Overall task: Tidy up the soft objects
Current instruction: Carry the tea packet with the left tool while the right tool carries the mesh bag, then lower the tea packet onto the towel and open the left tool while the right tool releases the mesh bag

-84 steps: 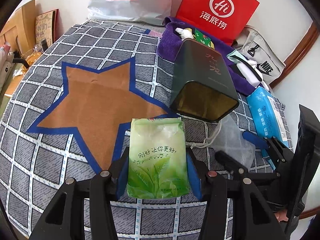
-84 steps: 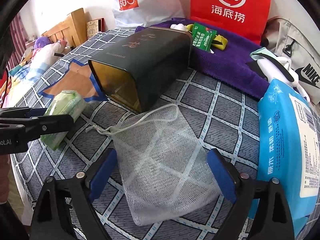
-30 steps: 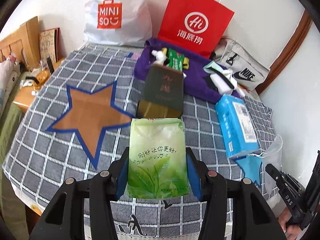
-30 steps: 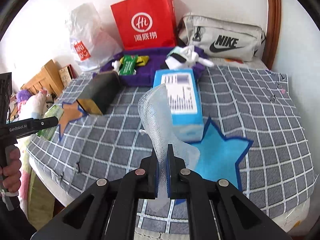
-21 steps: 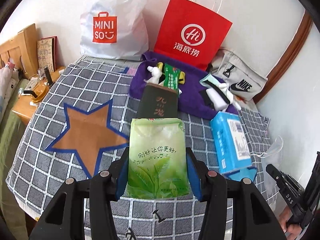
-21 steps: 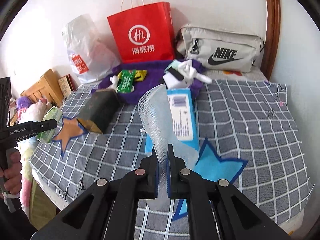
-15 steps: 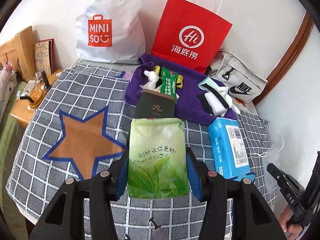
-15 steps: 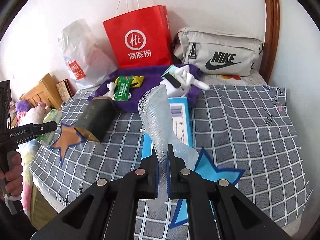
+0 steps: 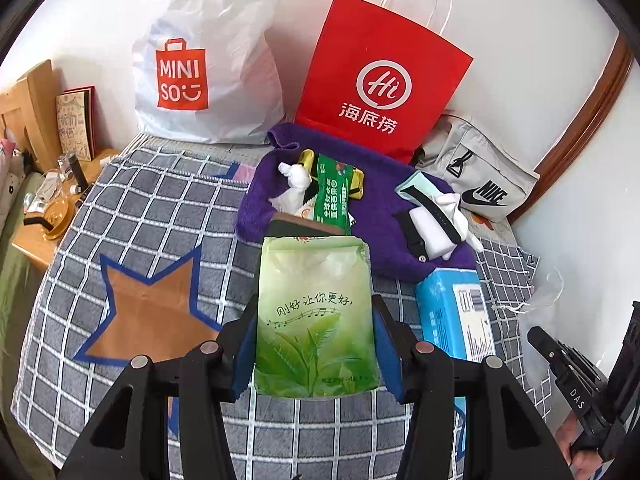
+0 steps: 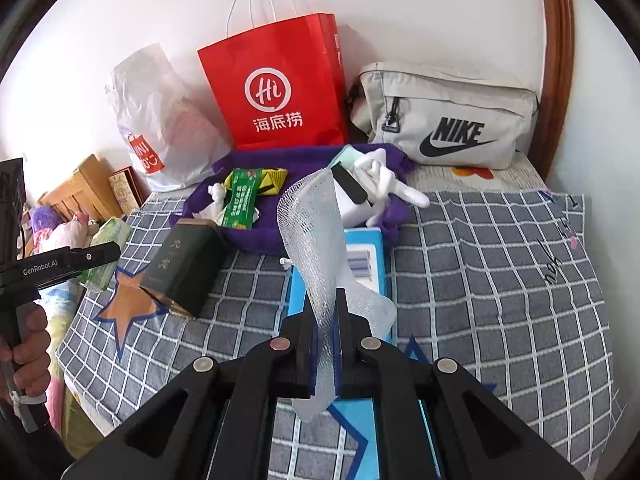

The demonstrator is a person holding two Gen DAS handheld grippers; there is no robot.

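My left gripper (image 9: 314,334) is shut on a green tissue pack (image 9: 314,316), held upright above the checked bedspread (image 9: 160,208); the same pack (image 10: 108,252) shows at the left of the right wrist view. My right gripper (image 10: 325,320) is shut on a white mesh bag (image 10: 316,232) that stands up from the jaws and droops below them. Under it lies a blue wipes pack (image 10: 362,256). A dark tin box (image 10: 184,266) lies on its side by the brown star patch (image 9: 148,312). A purple towel (image 9: 376,208) holds small items.
A red paper bag (image 9: 380,80), a white Miniso bag (image 9: 200,64) and a grey Nike pouch (image 10: 448,120) lean against the wall. Wooden furniture with clutter (image 9: 44,184) stands left of the bed. A hand (image 10: 28,356) grips the left tool's handle.
Both grippers have lifted and pulled back from the bed, each keeping its load. The tin, wipes and towel look smaller and farther away, and more of the wall and bags shows.
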